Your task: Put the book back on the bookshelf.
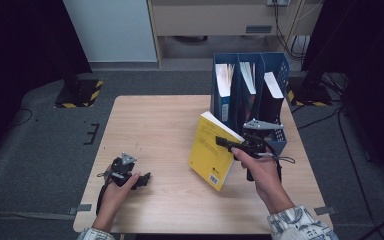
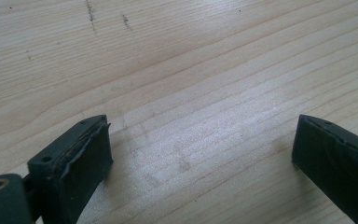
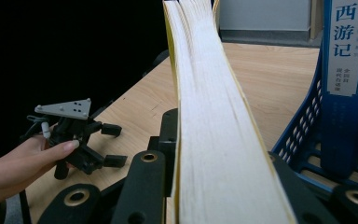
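A pale wooden table (image 1: pixel 155 130) is seen from above, with a person's two forearms coming in from the six o'clock edge, each hand holding a black two-jaw gripper.

The right gripper (image 1: pixel 220 141), at about four o'clock from the table's centre, clamps a thick yellow-covered paperback book (image 1: pixel 211 152). Its jaws are pressed onto both covers, pinching the book near one edge. In the right gripper view the book's cream page block (image 3: pixel 214 126) rises between the two black jaws and runs up toward twelve o'clock. In the high view the book is lifted and tilted, its upper corner pointing to twelve o'clock and its lower corner close to the tabletop.

Just beyond the book, at about two o'clock on the table, stands a blue plastic file rack (image 1: pixel 250 90) with upright compartments, holding several books. In the right gripper view a blue book with white Chinese lettering on its spine (image 3: pixel 349 70) stands in that rack, just to the three o'clock side of the held book.

The left gripper (image 1: pixel 142 179) rests low over the table at about seven o'clock, well apart from the book. In the left gripper view its jaws are spread wide with bare wood between them.
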The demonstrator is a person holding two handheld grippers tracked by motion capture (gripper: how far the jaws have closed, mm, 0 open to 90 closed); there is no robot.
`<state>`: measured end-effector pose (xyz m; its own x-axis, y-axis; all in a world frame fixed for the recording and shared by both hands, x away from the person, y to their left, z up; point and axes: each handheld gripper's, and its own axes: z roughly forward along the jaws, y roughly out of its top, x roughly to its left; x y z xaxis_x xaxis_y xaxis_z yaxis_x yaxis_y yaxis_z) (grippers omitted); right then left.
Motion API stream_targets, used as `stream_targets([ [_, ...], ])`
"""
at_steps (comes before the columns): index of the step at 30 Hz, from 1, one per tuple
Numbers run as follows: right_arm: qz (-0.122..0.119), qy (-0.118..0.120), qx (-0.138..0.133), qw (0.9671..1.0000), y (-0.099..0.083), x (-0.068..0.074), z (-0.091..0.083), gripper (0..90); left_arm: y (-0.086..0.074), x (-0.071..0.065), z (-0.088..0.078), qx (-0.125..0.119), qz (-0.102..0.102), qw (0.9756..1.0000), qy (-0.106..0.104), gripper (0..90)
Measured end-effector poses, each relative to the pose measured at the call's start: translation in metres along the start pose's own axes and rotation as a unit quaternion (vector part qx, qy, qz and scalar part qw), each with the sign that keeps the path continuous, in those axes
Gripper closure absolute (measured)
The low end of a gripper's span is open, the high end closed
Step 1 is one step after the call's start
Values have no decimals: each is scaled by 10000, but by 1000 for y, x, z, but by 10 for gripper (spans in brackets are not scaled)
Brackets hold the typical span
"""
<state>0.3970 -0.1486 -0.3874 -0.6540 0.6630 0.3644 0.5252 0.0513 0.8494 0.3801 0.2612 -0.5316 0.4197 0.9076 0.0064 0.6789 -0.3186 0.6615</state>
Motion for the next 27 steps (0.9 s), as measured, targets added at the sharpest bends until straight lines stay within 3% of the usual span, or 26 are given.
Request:
stream_targets([
  [8,100,-89,-67,9999,2,2,-16,751,-5,1,2,-236,55,9997,-76,0],
  [17,180,-68,-218,9996,10,3,-35,751,-5,1,2,-239,46,9997,-57,0],
  [27,209,-207,-407,9987,29,0,-60,751,-6,0,2,-239,37,9997,-48,0],
])
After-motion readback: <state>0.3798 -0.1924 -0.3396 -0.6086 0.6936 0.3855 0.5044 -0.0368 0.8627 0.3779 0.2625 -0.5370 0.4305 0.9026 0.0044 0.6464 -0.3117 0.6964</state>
